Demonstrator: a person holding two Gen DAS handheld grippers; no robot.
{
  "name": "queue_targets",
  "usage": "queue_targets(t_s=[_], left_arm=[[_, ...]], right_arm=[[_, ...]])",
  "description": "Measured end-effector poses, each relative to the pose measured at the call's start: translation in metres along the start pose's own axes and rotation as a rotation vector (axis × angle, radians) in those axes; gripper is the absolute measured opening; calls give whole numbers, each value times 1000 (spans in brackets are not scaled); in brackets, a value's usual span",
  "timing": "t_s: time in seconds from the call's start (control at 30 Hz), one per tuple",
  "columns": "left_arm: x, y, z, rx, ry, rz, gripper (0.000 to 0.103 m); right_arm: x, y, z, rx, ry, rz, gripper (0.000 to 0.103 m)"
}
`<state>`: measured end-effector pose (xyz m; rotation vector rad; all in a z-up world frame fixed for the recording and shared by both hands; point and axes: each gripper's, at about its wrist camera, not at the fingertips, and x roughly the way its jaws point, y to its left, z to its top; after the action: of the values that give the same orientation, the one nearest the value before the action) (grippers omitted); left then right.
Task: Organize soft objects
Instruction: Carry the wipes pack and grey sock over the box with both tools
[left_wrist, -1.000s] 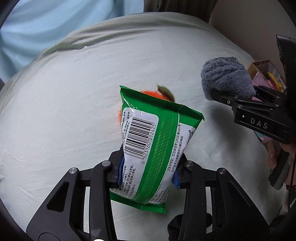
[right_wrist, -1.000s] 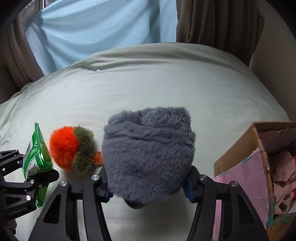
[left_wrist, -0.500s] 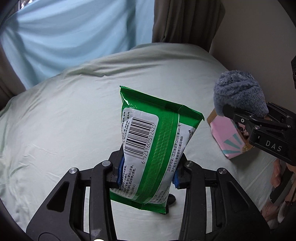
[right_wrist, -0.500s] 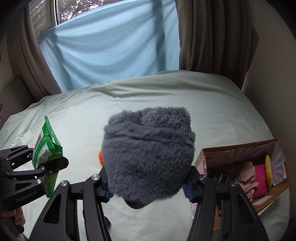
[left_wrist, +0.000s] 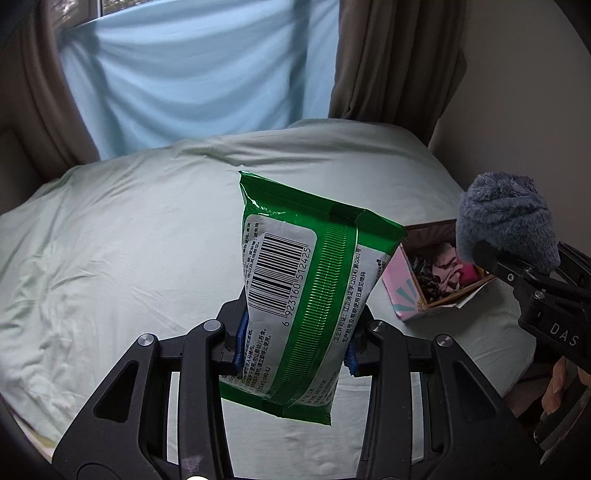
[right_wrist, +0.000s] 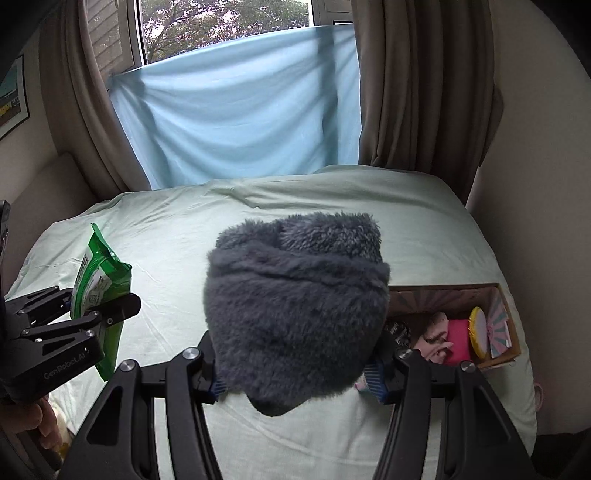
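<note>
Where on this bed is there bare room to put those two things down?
Most of the pale green sheet lies bare, from the blue cloth at the window down toward both grippers. The right edge is crowded: the cardboard box there already holds pink items. The left gripper holds the green packet, the right gripper the grey plush.

- The grey plush bundle (right_wrist: 295, 310) hides the near-left corner of the cardboard box (right_wrist: 495, 295) and the right gripper (right_wrist: 295, 373) pads.
- The green packet (left_wrist: 306, 291) covers the box's left wall in the left wrist view.
- Box contents (right_wrist: 443, 336) are jumbled; possibly pink cloth.
- The packet's small print is illegible.
</note>
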<state>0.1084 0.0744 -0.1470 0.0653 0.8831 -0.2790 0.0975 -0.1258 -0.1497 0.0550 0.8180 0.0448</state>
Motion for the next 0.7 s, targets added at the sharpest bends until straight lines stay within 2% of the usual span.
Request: queue_targets(t_s=[0.13,0.37,0.7], left_arm=[[-19,-13,-8,-44,5,9,35],[-20,-52,3,-25,-13,10,35],[9,-141,34,2,-22,-59,35]], right_arm=[[-22,-11,-4,6,0,22,54],[-46,-40,-5,-10,-14,46,54],[-52,-120,1,12,-18,-4,54]])
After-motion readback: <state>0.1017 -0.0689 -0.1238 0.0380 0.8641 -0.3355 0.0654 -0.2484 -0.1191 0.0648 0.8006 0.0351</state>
